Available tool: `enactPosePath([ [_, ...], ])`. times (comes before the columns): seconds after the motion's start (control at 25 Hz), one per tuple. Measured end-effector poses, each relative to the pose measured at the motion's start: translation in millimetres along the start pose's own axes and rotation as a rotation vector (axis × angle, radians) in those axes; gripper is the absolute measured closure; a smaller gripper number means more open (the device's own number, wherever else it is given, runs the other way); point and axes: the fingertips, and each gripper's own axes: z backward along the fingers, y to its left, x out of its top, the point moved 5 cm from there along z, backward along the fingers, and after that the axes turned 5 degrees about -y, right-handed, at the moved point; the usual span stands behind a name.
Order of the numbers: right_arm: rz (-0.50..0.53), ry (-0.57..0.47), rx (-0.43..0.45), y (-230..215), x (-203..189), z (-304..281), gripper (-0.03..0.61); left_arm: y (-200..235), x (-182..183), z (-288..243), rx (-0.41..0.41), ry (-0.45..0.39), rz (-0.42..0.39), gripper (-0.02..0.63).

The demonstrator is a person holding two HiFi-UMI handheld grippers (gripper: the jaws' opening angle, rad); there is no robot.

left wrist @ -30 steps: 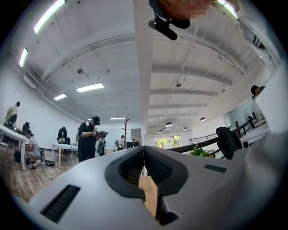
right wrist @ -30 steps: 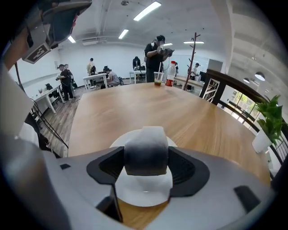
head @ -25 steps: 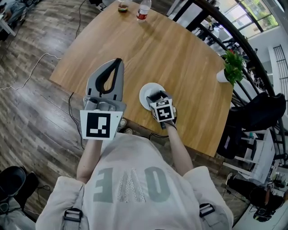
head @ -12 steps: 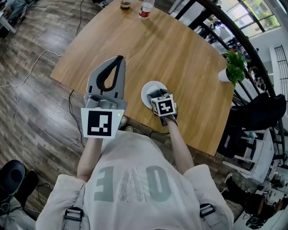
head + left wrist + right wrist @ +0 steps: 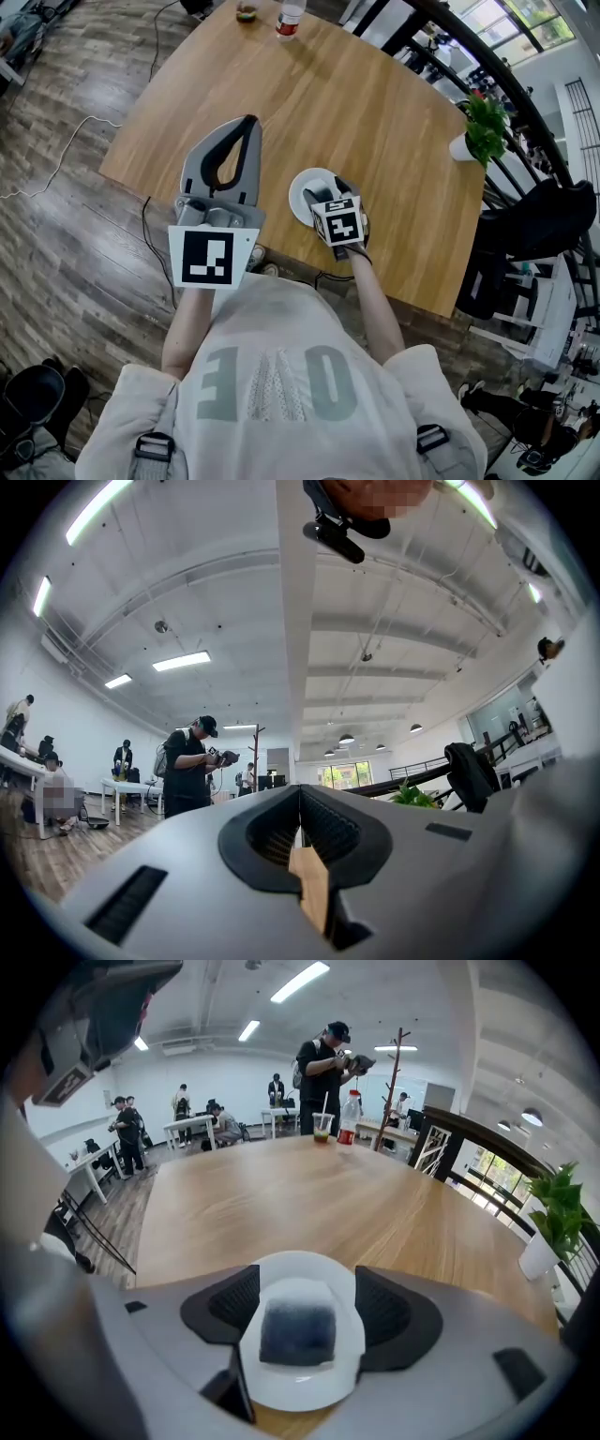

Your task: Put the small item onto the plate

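R gripper (image 5: pixel 328 199) fwd, plate (image 5: pixel 304 187) approx. half-hidden

Entry, as I read it: shirt (image 5: pixel 272 384), large pale block letters, O and E legible, the rest unclear. Left hand-held gripper (image 5: pixel 246 127), cube face: black-and-white square marker (image 5: pixel 206 258), a pattern, no letters. Right hand-held gripper (image 5: pixel 323 193): second marker (image 5: pixel 338 226), likewise. Bottle (image 5: pixel 290 19) at the far edge of the counter (image 5: pixel 375 112): red label, too small for me to read.
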Motion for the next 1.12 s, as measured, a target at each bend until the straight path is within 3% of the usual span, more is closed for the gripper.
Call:
enactPosePath([
  [0.24, -0.102, -0.252, -0.052, -24, 75, 49, 0.275, -10, 2, -10, -0.049, -0.007, -0.004, 0.604],
  [0.4, -0.169, -0.542, -0.142, -40, 130, 113, 0.283, -23, 13, -23, -0.094, -0.043, -0.002, 0.604],
  [0.48, -0.199, -0.725, -0.261, -44, 148, 154, 0.542, -31, 19, -29, -0.118, -0.061, 0.011, 0.604],
  [0.56, -0.215, -0.857, -0.354, -42, 156, 187, 0.558, -39, 25, -34, -0.148, -0.073, 0.030, 0.604],
  [0.68, -0.264, -0.985, -0.402, -39, 157, 221, 0.561, -55, 34, -44, -0.218, -0.089, 0.003, 0.604],
  [0.8, -0.277, -1.032, -0.439, -33, 149, 242, 0.561, -68, 40, -47, -0.265, -0.108, -0.033, 0.604],
  [1.12, -0.276, -0.973, -0.583, -26, 108, 263, 0.561, -94, 39, -56, -0.368, -0.155, -0.031, 0.604],
])
